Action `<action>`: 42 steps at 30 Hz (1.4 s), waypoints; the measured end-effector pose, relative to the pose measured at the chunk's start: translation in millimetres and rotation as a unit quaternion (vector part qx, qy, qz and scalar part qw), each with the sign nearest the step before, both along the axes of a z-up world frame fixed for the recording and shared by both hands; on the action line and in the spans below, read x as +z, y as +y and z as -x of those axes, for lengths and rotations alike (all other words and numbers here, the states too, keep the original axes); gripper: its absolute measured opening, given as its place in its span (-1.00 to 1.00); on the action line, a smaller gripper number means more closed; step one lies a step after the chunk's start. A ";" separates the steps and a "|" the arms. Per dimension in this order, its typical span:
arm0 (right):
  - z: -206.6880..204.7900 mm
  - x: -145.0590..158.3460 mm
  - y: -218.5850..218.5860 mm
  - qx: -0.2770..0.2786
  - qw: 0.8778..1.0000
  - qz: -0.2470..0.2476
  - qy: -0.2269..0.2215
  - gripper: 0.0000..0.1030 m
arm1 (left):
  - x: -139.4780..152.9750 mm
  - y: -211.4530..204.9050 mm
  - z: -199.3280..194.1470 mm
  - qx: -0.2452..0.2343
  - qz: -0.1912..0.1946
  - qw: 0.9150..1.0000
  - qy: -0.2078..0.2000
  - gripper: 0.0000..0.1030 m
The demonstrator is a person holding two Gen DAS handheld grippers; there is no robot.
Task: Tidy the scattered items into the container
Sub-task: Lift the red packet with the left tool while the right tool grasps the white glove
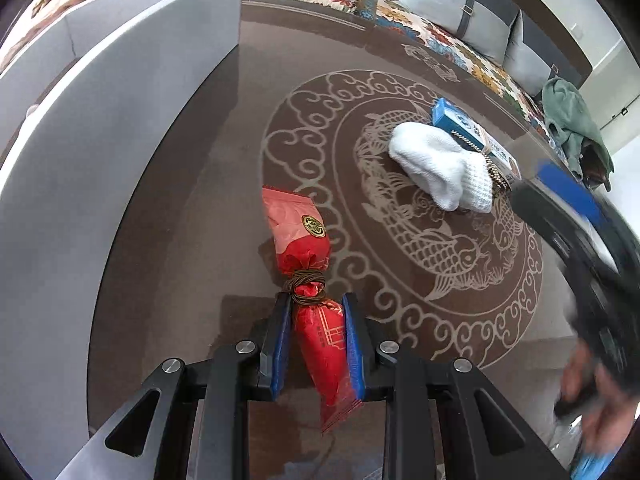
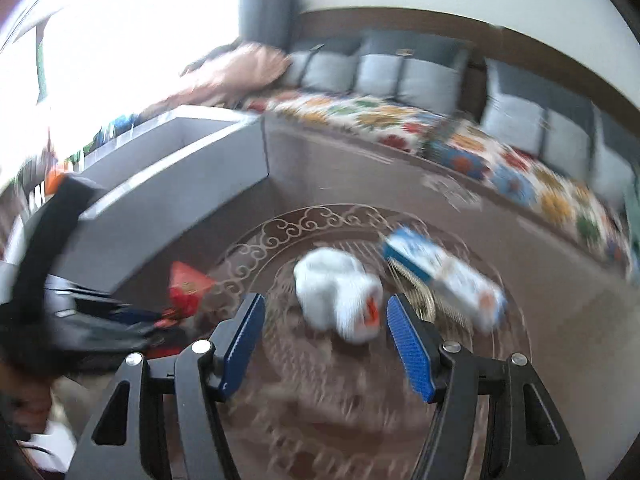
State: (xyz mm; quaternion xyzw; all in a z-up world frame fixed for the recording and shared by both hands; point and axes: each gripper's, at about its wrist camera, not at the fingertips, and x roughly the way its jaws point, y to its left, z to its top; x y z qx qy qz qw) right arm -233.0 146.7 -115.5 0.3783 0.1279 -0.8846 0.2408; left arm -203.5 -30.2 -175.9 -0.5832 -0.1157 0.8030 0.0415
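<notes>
My left gripper (image 1: 316, 304) is shut on a red wrapped packet (image 1: 304, 256) tied with brown cord, held just above the brown patterned table (image 1: 224, 184). The grey container (image 1: 80, 128) stands to its left. A white sock (image 1: 440, 164), a blue and white box (image 1: 464, 124) and a bead chain (image 1: 494, 168) lie on the table ahead right. My right gripper (image 2: 326, 312) is open and empty, blurred, just short of the white sock (image 2: 336, 292). The box (image 2: 440, 272) lies right of the sock, and the red packet (image 2: 186, 284) and container (image 2: 180, 168) lie to the left.
A sofa with a floral cover (image 1: 400, 12) and grey cushions (image 1: 460, 16) runs along the table's far side. A green cloth (image 1: 572, 120) lies at the far right. The right gripper and hand (image 1: 588, 272) show blurred at the right edge of the left wrist view.
</notes>
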 end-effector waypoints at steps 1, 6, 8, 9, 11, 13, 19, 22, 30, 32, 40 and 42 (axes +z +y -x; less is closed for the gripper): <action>11.0 -6.3 -6.4 0.006 1.000 -0.012 -0.011 0.26 | -1.7 -2.5 -0.2 0.002 -0.004 1.000 -0.002 -0.52; 48.2 -40.9 -24.4 0.011 0.995 -0.081 -0.065 0.26 | -8.5 -8.3 -3.4 0.004 -0.011 1.000 -0.009 -0.52; 52.8 -43.2 -23.8 -0.003 0.991 -0.082 -0.103 -0.04 | -11.1 -8.1 -2.9 0.001 -0.012 1.000 -0.012 -0.52; 52.7 -40.9 -22.1 -0.009 0.991 -0.075 -0.109 -0.28 | -11.3 -7.5 -3.2 -0.001 -0.012 1.000 -0.012 -0.52; 49.3 -34.1 -15.6 -0.022 0.992 -0.054 -0.112 -0.50 | -10.9 -5.9 -4.6 -0.006 -0.011 1.000 -0.011 -0.52; 42.6 -29.9 -7.4 -0.034 0.992 -0.034 -0.119 -0.53 | -9.7 -4.2 -6.9 -0.010 -0.013 1.000 -0.010 -0.52; -11.2 -18.0 29.6 -0.105 0.985 0.054 -0.125 -0.53 | 0.5 -0.6 -26.0 -0.021 -0.010 1.000 0.001 -0.52; -53.3 -16.4 51.7 -0.149 0.974 0.108 -0.129 -0.53 | 6.4 7.7 -41.3 -0.035 -0.004 0.999 0.008 -0.52; -148.0 -17.5 70.6 -0.237 0.960 0.116 -0.092 -0.52 | 5.8 44.4 -80.2 -0.085 0.001 0.996 0.008 -0.52; -161.4 -22.6 74.7 -0.247 0.957 0.115 -0.096 -0.43 | 1.6 53.5 -82.6 -0.103 -0.001 0.995 0.001 -0.48; -183.2 -23.8 92.5 -0.249 0.954 0.139 -0.094 0.19 | 2.1 49.1 -88.6 -0.116 0.002 0.993 0.001 -0.17; -188.2 -18.7 94.6 -0.240 0.958 0.131 -0.082 0.21 | 2.8 44.6 -90.3 -0.116 -0.003 0.993 0.000 -0.14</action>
